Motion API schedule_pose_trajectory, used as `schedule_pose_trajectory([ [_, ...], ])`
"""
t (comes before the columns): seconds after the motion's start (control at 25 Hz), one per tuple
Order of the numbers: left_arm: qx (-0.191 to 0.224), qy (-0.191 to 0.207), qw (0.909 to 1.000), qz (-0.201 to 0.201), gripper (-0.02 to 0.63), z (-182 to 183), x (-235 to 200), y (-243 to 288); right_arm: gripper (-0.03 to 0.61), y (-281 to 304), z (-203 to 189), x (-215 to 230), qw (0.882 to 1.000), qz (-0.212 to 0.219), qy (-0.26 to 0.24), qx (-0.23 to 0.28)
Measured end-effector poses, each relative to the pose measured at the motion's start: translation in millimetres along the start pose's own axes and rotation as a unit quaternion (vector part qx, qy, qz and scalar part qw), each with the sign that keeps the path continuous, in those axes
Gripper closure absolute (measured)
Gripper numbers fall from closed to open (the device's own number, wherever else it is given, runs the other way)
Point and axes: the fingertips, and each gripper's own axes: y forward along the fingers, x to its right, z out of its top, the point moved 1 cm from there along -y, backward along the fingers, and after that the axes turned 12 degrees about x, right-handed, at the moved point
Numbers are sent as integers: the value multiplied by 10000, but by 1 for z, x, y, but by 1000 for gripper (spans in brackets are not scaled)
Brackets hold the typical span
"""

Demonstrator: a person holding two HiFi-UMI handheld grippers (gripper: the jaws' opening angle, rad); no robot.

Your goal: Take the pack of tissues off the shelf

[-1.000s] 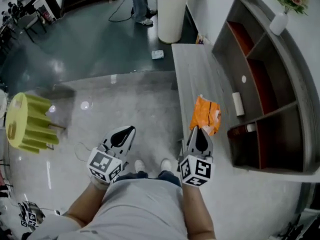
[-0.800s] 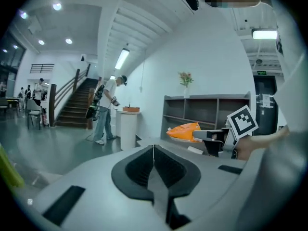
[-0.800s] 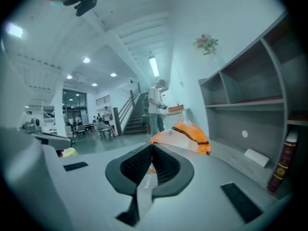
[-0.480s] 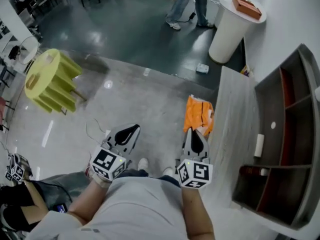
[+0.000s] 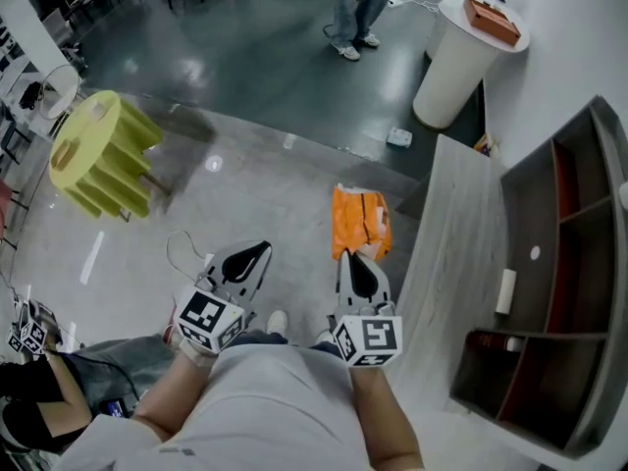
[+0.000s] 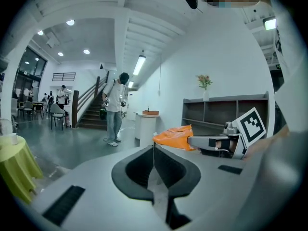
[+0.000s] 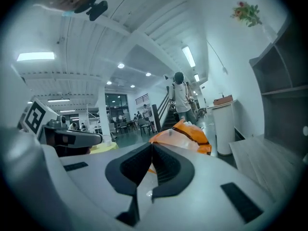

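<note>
Floor (image 5: 245, 96) fills most of the head view, ahead of and under both tools. Shelf (image 5: 574, 214) is well to the right of the right tool, with the grey tabletop (image 5: 446, 263) running between them. A white pedestal (image 5: 456, 62) stands far ahead-right, a yellow stool (image 5: 103, 160) far ahead-left of the left tool, and a person (image 5: 355, 3) stands far ahead.

The pack of tissues (image 5: 360, 222), an orange crinkly wrapper, sits right at the tip of the right tool (image 5: 351, 257). It hangs in the air over the floor, left of the tabletop edge, well apart from the shelf and touching neither. In the right gripper view the pack (image 7: 185, 136) sticks out ahead of the tool (image 7: 152, 148), whose jaws are pinched on an edge of the orange film.

Left tool (image 5: 253, 255) is just beside the right one, to its left. Its own view shows the jaws (image 6: 154, 150) closed together with nothing between them, and the pack (image 6: 174, 136) off to its right.

Progress, as a judgement: the take-off looks done, since the pack is clear of the shelf and held. What's left is at most carrying it or setting it down, and no drop spot is evident. The grip is on thin film only, so it could slip.
</note>
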Motion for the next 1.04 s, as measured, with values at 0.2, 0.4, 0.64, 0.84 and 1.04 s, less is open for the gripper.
schedule_pose_trajectory([
  [0.2,-19,-1,9999,-135,595,-1,9,14,558,-5,5,5,9999,10,-118,32],
  [0.4,-28,-2,9996,-289,595,-2,20,25,558,-14,6,15,9998,-103,-144,16],
  [0.64,3,18,9992,-388,595,-3,30,33,558,-21,8,22,9996,-156,-204,64],
  [0.84,10,25,9991,-434,595,-2,32,33,558,-24,8,24,9995,-210,-215,62],
  [1.04,-12,35,9991,-414,595,-3,32,33,558,-25,9,24,9995,-212,-227,58],
])
